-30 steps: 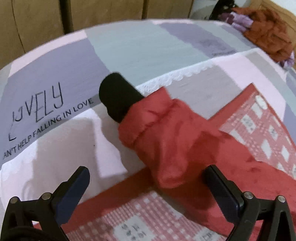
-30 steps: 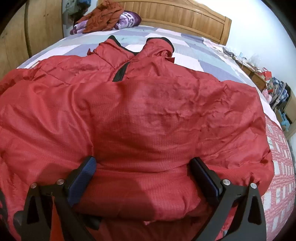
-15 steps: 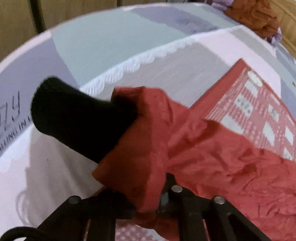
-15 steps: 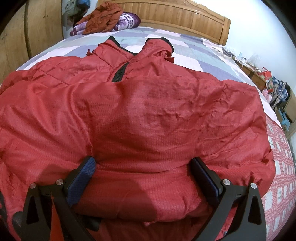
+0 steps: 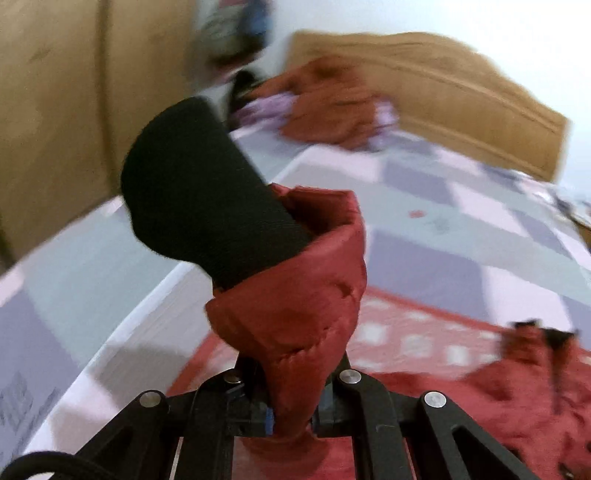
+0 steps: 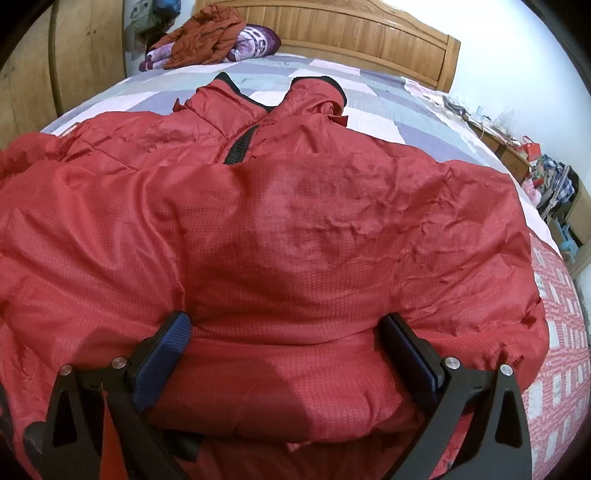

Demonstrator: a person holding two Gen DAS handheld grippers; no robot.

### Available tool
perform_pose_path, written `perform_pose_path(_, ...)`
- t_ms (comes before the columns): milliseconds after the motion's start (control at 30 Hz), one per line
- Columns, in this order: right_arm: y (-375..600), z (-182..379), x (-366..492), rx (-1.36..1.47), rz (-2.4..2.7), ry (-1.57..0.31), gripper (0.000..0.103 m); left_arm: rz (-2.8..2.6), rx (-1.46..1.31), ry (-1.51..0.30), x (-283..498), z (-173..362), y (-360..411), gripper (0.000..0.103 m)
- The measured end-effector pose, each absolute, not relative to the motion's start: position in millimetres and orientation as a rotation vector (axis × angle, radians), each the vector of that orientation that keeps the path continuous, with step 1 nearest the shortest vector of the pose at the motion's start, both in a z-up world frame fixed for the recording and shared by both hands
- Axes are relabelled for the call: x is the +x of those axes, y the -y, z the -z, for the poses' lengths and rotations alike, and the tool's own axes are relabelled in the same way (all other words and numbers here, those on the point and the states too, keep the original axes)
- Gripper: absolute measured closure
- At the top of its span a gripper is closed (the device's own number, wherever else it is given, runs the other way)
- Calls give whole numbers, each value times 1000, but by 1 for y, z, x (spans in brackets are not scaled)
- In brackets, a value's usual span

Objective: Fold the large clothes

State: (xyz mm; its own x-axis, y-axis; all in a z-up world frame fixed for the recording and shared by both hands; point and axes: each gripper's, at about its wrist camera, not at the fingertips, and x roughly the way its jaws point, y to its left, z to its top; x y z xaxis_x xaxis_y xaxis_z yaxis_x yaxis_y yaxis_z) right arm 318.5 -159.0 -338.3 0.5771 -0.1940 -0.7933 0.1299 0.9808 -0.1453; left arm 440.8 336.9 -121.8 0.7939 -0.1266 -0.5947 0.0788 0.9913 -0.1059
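Note:
A red padded jacket [image 6: 295, 229] lies spread on the bed, collar [image 6: 273, 99] and black zipper [image 6: 240, 147] toward the headboard. My right gripper [image 6: 291, 354] rests on its lower part, jaws wide, with a bulge of fabric between the blue pads. In the blurred left wrist view, my left gripper [image 5: 291, 417] is shut on the jacket's red sleeve [image 5: 295, 314] just behind the black knit cuff [image 5: 207, 214]. The sleeve end is held up off the bed. The jacket body [image 5: 517, 398] lies lower right.
A patchwork bedspread [image 6: 406, 122] and a red checked blanket [image 6: 561, 332] lie under the jacket. A pile of rust and purple clothes [image 6: 207, 40] sits by the wooden headboard [image 6: 369, 33]. A wooden wardrobe [image 6: 85, 55] stands left, and cluttered furniture [image 6: 554, 184] right.
The left gripper went from wide open to shut on the sleeve, then lifted it off the bed and swung toward the headboard. The right gripper and the jacket body stayed still.

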Motion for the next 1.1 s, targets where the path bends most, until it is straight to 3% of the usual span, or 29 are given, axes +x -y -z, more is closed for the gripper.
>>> perform_pose_path(200, 158, 336, 322, -77, 197, -958, 0, 369, 10, -555, 418, 65, -213, 96)
perform_pose_path(367, 159, 325, 327, -62, 191, -1006, 0, 567, 47, -557, 392, 60, -110, 96)
perform_pose_path(600, 205, 275, 291, 42, 223, -891, 0, 744, 71, -660, 350, 116, 30, 96)
perform_pose_path(867, 296, 247, 219, 96, 353, -852, 0, 753, 72, -825, 331, 202, 121, 96)
perform_pose_path(1100, 341, 249, 173, 169, 404, -872, 0, 761, 219, -958, 304, 249, 160, 83)
